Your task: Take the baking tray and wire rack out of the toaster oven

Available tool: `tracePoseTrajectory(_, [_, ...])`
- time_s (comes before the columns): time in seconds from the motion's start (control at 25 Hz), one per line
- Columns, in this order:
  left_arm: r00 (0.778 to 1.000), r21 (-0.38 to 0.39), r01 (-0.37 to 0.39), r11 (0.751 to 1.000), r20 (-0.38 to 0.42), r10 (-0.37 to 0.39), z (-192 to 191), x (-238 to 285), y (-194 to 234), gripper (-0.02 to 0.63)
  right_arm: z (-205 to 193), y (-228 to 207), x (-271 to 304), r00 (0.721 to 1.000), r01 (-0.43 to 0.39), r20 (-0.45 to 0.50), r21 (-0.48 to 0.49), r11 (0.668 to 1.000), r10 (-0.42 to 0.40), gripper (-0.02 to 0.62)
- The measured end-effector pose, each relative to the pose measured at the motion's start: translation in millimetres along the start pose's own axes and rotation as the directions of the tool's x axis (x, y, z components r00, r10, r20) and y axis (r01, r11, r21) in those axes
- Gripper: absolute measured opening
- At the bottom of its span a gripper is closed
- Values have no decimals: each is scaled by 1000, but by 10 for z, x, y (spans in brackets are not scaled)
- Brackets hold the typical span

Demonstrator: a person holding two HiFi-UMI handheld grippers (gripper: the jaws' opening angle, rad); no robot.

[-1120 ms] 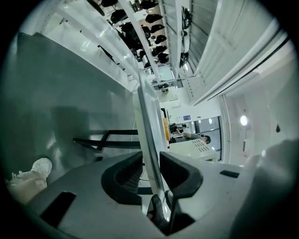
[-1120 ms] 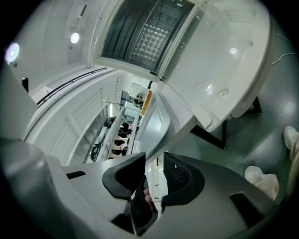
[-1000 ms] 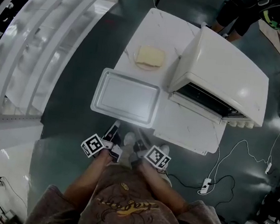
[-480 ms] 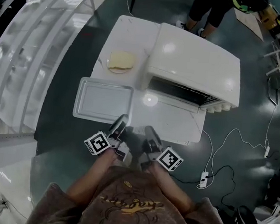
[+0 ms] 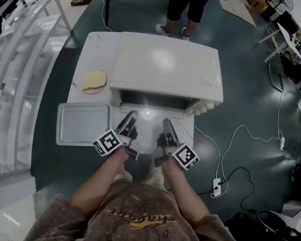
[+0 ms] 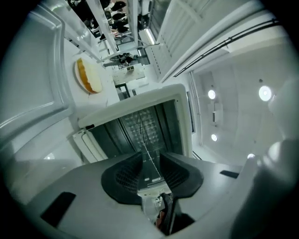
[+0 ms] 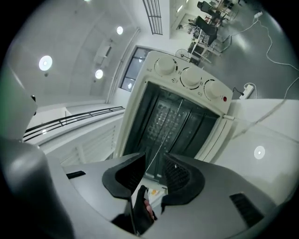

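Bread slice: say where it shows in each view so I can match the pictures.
Head view: the bread slice is at left centre, beside the toaster oven and beyond the baking tray.
Left gripper view: upper left, seen tilted, to the left of the oven.
Right gripper view: not in it.
Shared landmark: the oven's dark open mouth, which shows in all three views.

Toaster oven (image 5: 167,65) mouth stands open dead ahead of the left gripper (image 5: 131,116) and right gripper (image 5: 167,124), door (image 5: 151,113) dropped below them; a tray (image 5: 81,123) flanks the left gripper.
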State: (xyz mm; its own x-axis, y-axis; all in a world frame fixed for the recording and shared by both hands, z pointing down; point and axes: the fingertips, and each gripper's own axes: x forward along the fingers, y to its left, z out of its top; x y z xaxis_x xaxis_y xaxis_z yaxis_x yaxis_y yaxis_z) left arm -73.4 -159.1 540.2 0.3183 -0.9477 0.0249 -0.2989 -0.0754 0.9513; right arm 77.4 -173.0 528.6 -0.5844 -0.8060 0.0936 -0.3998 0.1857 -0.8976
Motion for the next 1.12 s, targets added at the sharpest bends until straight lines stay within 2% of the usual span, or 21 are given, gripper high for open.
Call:
tracePoseTrajectory(0.4, [996, 8, -81, 997, 47, 80, 152, 670, 314, 94, 463, -465, 489, 997, 44, 71, 13, 999, -44, 95])
tracePoseTrajectory(0.68, [994, -2, -81, 997, 78, 81, 211, 871, 328, 94, 721, -539, 699, 994, 36, 103, 22, 999, -38, 95])
tracePoseTrajectory(0.88, [993, -13, -81, 997, 89, 82, 216, 947, 363, 94, 790, -639, 781, 990, 73, 113, 57, 996, -79, 87])
tracePoseTrajectory(1.12, [992, -23, -75, 997, 99, 77, 257, 1005, 341, 85, 822, -599, 901, 993, 40, 105, 46, 998, -45, 73])
